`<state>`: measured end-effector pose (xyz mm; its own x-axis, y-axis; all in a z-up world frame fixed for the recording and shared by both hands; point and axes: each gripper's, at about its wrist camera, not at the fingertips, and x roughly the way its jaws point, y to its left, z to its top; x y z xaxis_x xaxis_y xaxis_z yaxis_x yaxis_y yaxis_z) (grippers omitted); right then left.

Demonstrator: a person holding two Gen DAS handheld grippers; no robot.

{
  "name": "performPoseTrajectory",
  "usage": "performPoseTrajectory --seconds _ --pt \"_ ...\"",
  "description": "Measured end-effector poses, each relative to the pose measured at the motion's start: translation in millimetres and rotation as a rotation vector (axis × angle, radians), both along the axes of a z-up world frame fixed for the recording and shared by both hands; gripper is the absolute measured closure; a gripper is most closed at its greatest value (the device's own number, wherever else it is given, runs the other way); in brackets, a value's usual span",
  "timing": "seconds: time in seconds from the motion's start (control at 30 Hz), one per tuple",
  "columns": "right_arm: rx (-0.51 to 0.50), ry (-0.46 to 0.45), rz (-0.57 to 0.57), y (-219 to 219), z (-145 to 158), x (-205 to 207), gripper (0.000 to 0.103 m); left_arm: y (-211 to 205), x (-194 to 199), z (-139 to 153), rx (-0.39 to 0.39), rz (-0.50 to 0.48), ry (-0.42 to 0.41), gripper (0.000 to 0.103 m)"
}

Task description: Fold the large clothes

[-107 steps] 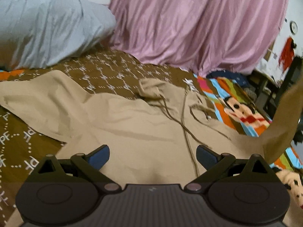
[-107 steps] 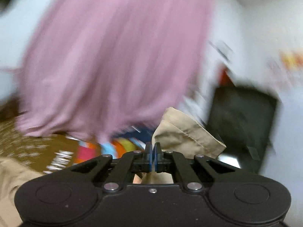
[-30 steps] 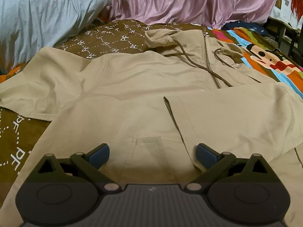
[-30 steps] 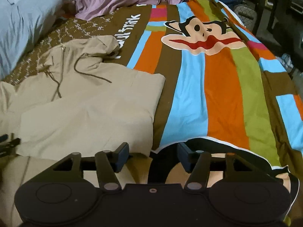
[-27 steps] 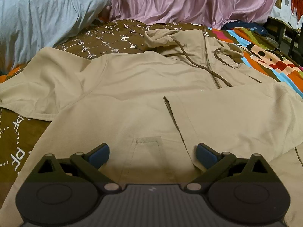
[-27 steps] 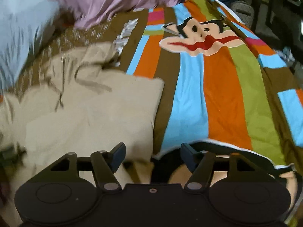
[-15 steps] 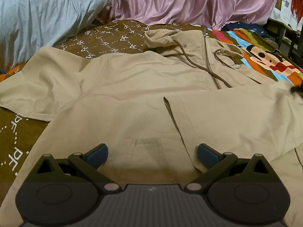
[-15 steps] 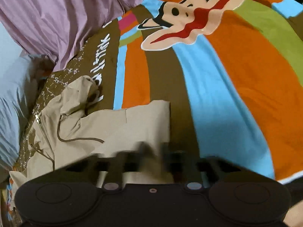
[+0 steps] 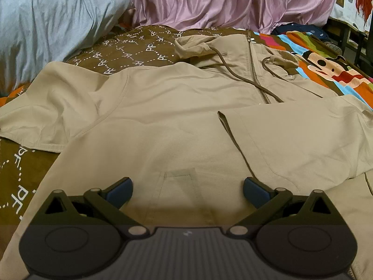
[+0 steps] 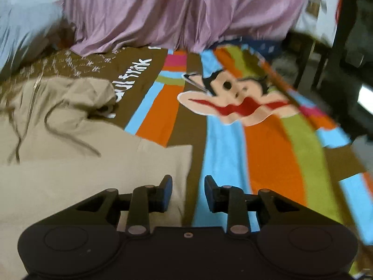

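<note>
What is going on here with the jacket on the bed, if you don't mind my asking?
A person with a gripper in each hand is folding a beige hooded jacket spread on a patterned bedspread. One sleeve is already folded across the front; the other sleeve lies spread out to the side. The left gripper hovers open over the hem, holding nothing. The right gripper is at the jacket's folded edge, its jaws opening, with nothing gripped between them.

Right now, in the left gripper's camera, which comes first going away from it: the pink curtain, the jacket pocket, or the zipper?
From the left gripper:
1. Jacket pocket, just ahead, between the open fingers.
2. Zipper, farther up the jacket, right of centre.
3. Pink curtain, behind the bed.
</note>
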<state>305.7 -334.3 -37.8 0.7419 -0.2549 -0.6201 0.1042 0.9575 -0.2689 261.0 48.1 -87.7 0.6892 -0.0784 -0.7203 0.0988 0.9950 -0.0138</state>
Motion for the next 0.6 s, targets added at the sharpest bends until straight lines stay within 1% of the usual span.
performPoseTrajectory --seconds 0.03,0.1,0.13,0.17,0.23,0.3,0.33,0.37,0.43,0.47,0.53,0.6 --pt "-0.046 0.003 0.02 4.8 -6.5 -11.1 0.072 -0.1 0.0 0.2 -0.001 0.0 -0.001 0.001" --pt "-0.124 0.077 0.023 10.6 -29.8 -20.8 0.073 -0.3 -0.1 0.3 -0.001 0.0 -0.002 0.001" --pt "-0.135 0.119 0.011 8.7 -42.3 -20.4 0.075 -0.6 0.0 0.5 -0.002 0.0 -0.003 0.001" --pt "-0.137 0.14 0.002 6.3 -52.5 -20.7 0.075 0.0 -0.2 0.7 -0.004 0.0 -0.003 0.001" --pt "-0.15 0.119 -0.013 6.8 -48.8 -20.0 0.078 0.8 -0.8 0.6 -0.007 0.0 -0.005 0.001" --pt "-0.152 0.076 -0.021 9.8 -35.3 -23.0 0.077 1.8 -0.9 0.2 -0.008 0.0 -0.006 0.001" --pt "-0.161 0.051 -0.021 12.9 -28.2 -24.8 0.076 1.8 -1.0 0.2 -0.006 0.001 -0.006 0.001" --pt "-0.17 0.015 -0.023 17.5 -20.0 -27.4 0.073 1.9 -1.3 0.2 -0.005 0.001 -0.007 0.001" --pt "-0.154 -0.046 -0.014 23.1 -6.9 -29.1 0.071 3.1 -2.4 0.2 -0.007 0.003 -0.009 0.001" --pt "-0.14 -0.06 -0.004 26.4 -3.8 -28.4 0.069 3.7 -2.7 0.2 -0.009 0.004 -0.01 0.001" --pt "-0.123 -0.039 0.008 30.4 -6.2 -18.1 0.068 3.5 -2.8 0.0 -0.009 0.005 -0.01 0.001" --pt "-0.115 0.039 0.0 32.3 -22.6 -5.3 0.068 3.6 -2.7 -0.2 -0.008 0.005 -0.011 0.001"
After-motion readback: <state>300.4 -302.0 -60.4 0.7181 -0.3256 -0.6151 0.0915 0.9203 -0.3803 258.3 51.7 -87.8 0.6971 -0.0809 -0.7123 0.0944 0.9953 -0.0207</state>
